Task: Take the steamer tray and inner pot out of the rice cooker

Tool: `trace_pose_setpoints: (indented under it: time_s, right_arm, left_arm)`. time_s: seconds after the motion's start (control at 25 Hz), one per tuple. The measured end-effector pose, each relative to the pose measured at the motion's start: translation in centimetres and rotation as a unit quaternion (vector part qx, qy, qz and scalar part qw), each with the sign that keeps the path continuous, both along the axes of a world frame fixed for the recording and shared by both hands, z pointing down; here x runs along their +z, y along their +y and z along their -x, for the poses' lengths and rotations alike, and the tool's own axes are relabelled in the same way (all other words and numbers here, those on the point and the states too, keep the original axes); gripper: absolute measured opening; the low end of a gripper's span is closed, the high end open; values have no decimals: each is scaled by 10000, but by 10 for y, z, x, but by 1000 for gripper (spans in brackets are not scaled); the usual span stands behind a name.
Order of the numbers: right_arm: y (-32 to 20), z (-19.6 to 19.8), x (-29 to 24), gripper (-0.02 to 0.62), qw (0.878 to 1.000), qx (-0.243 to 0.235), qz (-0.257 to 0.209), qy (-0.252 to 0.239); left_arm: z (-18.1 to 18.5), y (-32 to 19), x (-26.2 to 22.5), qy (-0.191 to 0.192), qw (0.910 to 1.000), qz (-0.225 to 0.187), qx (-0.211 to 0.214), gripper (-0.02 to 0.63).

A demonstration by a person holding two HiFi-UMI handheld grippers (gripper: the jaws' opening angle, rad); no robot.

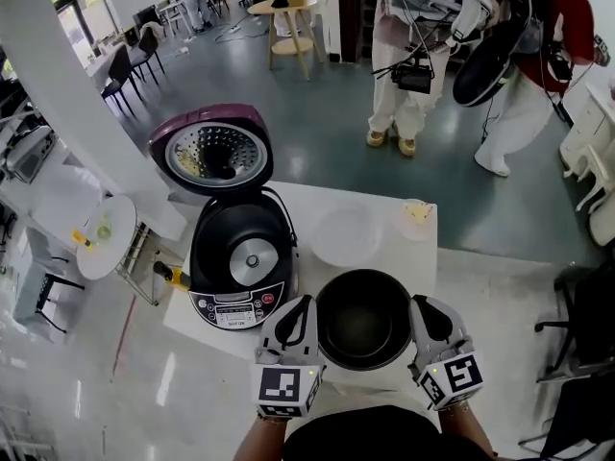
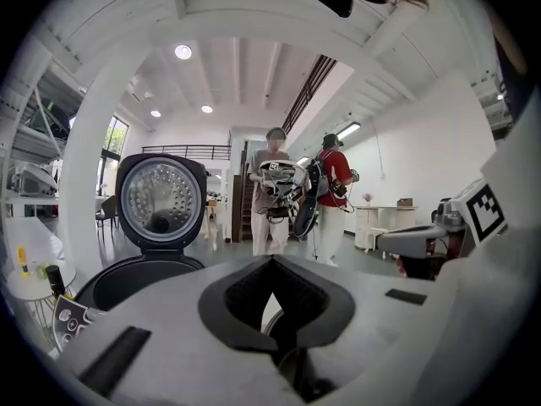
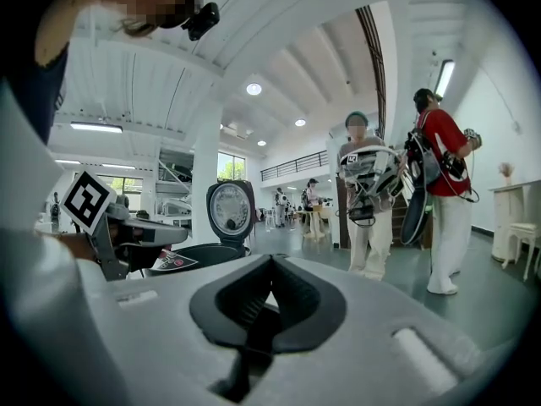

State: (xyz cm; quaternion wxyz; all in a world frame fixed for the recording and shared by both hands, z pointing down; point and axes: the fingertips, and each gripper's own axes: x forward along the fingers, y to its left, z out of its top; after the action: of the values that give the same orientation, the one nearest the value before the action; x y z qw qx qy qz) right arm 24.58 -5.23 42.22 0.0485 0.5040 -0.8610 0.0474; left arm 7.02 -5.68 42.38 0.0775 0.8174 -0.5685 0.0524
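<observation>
The black inner pot [image 1: 363,318] hangs between my two grippers, just right of the rice cooker [image 1: 240,257] and over the white table's near edge. My left gripper [image 1: 309,305] is shut on the pot's left rim, and my right gripper [image 1: 415,307] is shut on its right rim. In the left gripper view the left gripper [image 2: 272,265] has its jaws closed together, and in the right gripper view the right gripper [image 3: 270,265] does too. The cooker stands open with its purple lid [image 1: 213,152] raised and its cavity empty. A pale round steamer tray [image 1: 346,233] lies on the table behind the pot.
A small white cup [image 1: 418,214] sits at the table's [image 1: 192,323] far right corner. Two people [image 1: 408,65] stand on the floor beyond the table. A small round white side table [image 1: 106,233] and a white pillar [image 1: 67,94] are to the left.
</observation>
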Motion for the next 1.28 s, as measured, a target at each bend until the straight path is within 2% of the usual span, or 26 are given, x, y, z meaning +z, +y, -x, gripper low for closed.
trace_pose_setpoints:
  time_s: [0.32,1.0,1.16,1.28]
  right_arm:
    - [-4,2,-2,2,9998,49,161,51]
    - [-4,7,5,2,9995,19,261,171]
    - [0,8,2,2,9997,60,126,209]
    - [2,6,-9,2,9992,234,-243,232]
  left_arm:
    - [4,-2,-18,129,9997,-192,-28,-2]
    - [8,-5,-14,55,9999,-84,8,-2]
    - [11,-3,-23,143,9992,-373,-15,-2]
    - [16,1,-40,294,9964,-788,-51,-2]
